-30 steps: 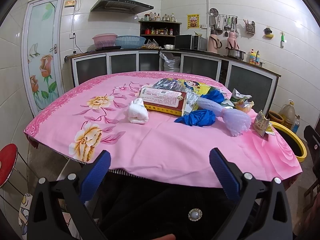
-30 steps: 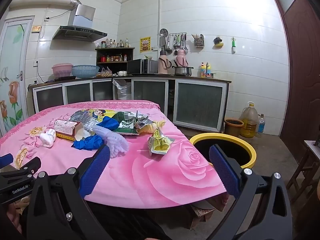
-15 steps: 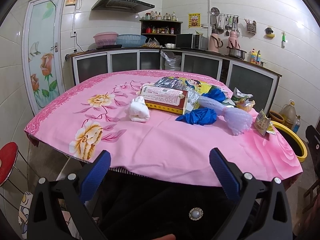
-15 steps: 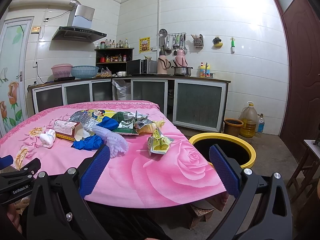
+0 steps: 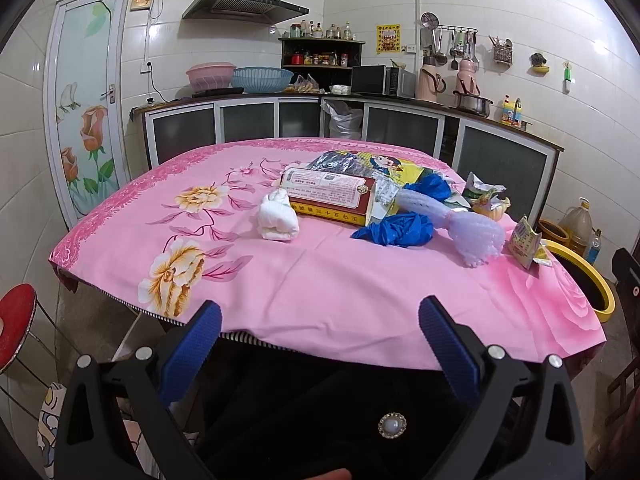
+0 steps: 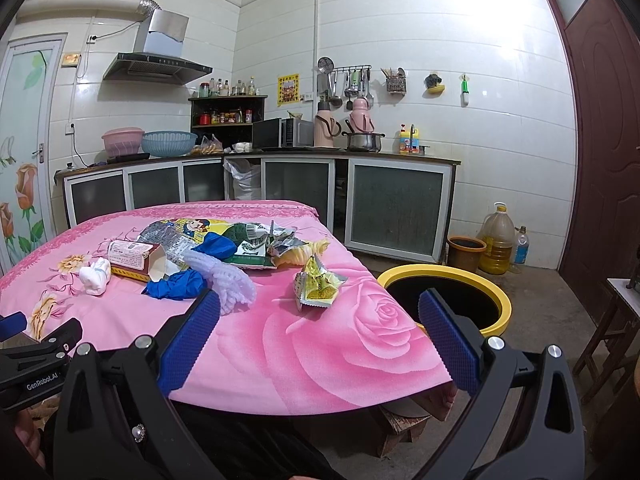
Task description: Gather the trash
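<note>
Both my grippers hang off the near edge of the table, jaws spread wide, nothing between them. My left gripper (image 5: 320, 332) sits low in front of the pink floral tablecloth (image 5: 320, 280); my right gripper (image 6: 320, 320) faces the table's right corner and the floor past it.

Trash lies in a loose cluster across the middle and far right of the cloth:
- White crumpled tissue wad (image 5: 277, 218), leftmost, just beside the red carton.
- Red and yellow carton (image 5: 330, 194) lying flat, open end toward the right.
- Blue crumpled plastic (image 5: 396, 230) in front of the carton's open end, touching the foam net.
- Pale purple foam net sleeve (image 5: 460, 226), lying at a slant, flared end toward me.
- Second blue piece (image 5: 430, 188) behind the sleeve.
- Large cartoon-print bag (image 5: 376, 162) flat at the far side, under the other pieces.
- Yellow-green snack wrapper (image 6: 318, 282) standing apart near the right edge, on the rose print.
- Silver torn wrappers and a yellowish piece (image 6: 296, 248) behind it.

Yellow-rimmed black bin (image 6: 452, 300) stands on the floor just off the table's right corner, mouth open. Oil jug (image 6: 496, 240) and brown pot (image 6: 466, 250) stand beyond the bin by the cabinets. Red stool (image 5: 16, 324) at the far left.
</note>
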`<control>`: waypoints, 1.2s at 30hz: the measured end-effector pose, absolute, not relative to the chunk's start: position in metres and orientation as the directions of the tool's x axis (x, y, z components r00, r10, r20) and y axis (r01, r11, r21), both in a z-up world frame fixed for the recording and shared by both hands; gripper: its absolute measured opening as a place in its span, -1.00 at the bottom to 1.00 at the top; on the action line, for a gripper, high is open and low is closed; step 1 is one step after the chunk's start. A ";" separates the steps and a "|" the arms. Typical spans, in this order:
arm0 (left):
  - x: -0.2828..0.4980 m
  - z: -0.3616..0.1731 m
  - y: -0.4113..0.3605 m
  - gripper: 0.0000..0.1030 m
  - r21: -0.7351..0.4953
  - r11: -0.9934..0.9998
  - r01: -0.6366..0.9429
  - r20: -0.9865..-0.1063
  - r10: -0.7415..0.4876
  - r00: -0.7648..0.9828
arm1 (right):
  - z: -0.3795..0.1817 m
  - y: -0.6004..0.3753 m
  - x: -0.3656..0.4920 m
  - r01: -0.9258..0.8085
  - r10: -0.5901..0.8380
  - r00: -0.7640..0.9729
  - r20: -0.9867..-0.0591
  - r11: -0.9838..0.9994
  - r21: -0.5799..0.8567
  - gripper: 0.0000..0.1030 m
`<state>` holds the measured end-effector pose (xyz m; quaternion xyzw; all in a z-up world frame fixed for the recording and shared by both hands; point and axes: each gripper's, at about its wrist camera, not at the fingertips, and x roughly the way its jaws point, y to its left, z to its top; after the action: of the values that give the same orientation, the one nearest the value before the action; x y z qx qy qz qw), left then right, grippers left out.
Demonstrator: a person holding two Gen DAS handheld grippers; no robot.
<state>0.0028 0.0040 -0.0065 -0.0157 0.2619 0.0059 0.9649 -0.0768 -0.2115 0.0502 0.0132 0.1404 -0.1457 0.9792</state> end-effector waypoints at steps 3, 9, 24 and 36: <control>0.002 -0.007 0.004 0.85 -0.029 0.999 -0.019 -0.506 0.002 0.862 | 0.048 -0.213 -0.079 0.289 -0.281 0.919 -0.277 0.957 -0.013 0.86; 0.003 -0.007 0.004 0.85 -0.025 1.000 -0.019 -0.506 0.003 0.863 | 0.050 -0.211 -0.078 0.290 -0.282 0.919 -0.275 0.957 -0.013 0.86; 0.002 -0.007 0.003 0.85 -0.019 1.000 -0.020 -0.510 0.008 0.860 | 0.048 -0.214 -0.077 0.297 -0.288 0.915 -0.281 0.955 -0.013 0.86; 0.004 -0.008 0.007 0.85 -0.030 0.999 -0.028 -0.522 0.008 0.853 | 0.052 -0.229 -0.076 0.363 -0.343 0.893 -0.293 0.932 0.015 0.86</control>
<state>0.0037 0.0066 -0.0078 -0.0182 0.2710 0.0092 0.9624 -0.0762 -0.2289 0.0519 0.0348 0.1441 -0.1814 0.9722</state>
